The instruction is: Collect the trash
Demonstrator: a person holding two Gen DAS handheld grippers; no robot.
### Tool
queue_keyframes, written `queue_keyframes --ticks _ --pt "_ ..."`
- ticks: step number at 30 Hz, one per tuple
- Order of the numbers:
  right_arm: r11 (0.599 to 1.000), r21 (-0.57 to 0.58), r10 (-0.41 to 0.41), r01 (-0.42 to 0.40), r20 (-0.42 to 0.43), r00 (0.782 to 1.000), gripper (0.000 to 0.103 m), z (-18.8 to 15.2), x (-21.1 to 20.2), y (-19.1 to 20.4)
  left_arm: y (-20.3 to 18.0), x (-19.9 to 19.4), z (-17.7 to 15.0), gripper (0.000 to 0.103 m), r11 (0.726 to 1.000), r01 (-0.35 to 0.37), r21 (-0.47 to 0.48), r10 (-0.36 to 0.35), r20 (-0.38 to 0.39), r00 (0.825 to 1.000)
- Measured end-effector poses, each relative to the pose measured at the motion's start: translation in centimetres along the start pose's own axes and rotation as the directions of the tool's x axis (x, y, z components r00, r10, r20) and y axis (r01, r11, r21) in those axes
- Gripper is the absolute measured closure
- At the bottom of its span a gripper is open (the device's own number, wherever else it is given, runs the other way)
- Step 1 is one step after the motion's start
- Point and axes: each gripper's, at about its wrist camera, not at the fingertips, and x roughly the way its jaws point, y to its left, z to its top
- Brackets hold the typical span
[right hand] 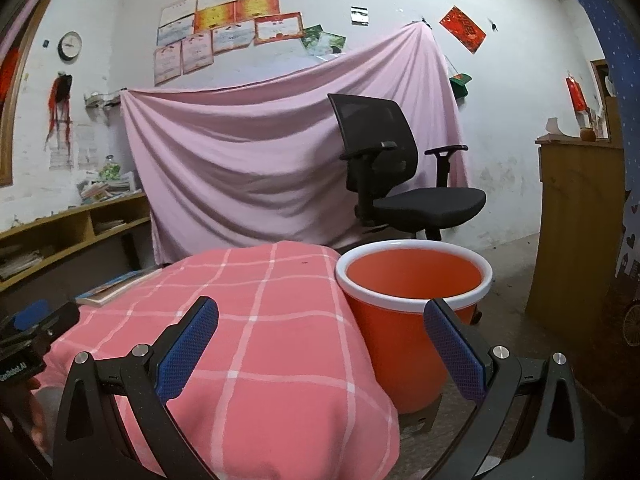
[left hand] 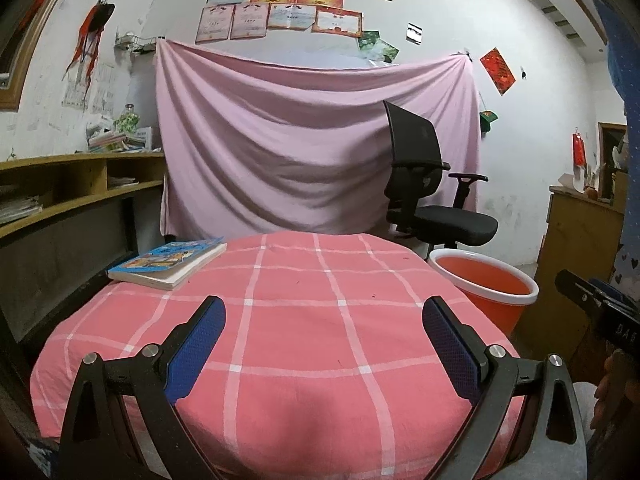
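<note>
An orange bucket [right hand: 404, 316] with a white rim stands right of the table, its inside showing nothing; in the left wrist view the bucket [left hand: 490, 292] sits at the table's far right corner. The table carries a pink checked cloth [left hand: 304, 320], with no loose trash visible on it. My left gripper [left hand: 324, 344] hovers open over the near part of the cloth, nothing between its blue pads. My right gripper [right hand: 320, 344] is open too, straddling the cloth's right edge [right hand: 280, 340] and the bucket's near wall. The right gripper's body [left hand: 600, 316] shows at the left view's right edge.
A blue-covered book [left hand: 168, 262] lies at the table's far left corner. A black office chair [right hand: 400, 172] stands behind the bucket before a pink hanging sheet [left hand: 304, 140]. Wooden shelves [left hand: 72, 188] run along the left; a wooden cabinet [right hand: 576, 232] stands right.
</note>
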Motion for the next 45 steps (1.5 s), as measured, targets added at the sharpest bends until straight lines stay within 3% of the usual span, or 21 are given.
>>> queue_keyframes --ticks 45 --pt "1.000 -0.028 -0.006 0.006 -0.007 1.000 0.000 -0.3 -0.4 1.4 0.0 -1.2 -0.1 0.007 1.000 -0.002 -0.014 0.002 0.021 1.000"
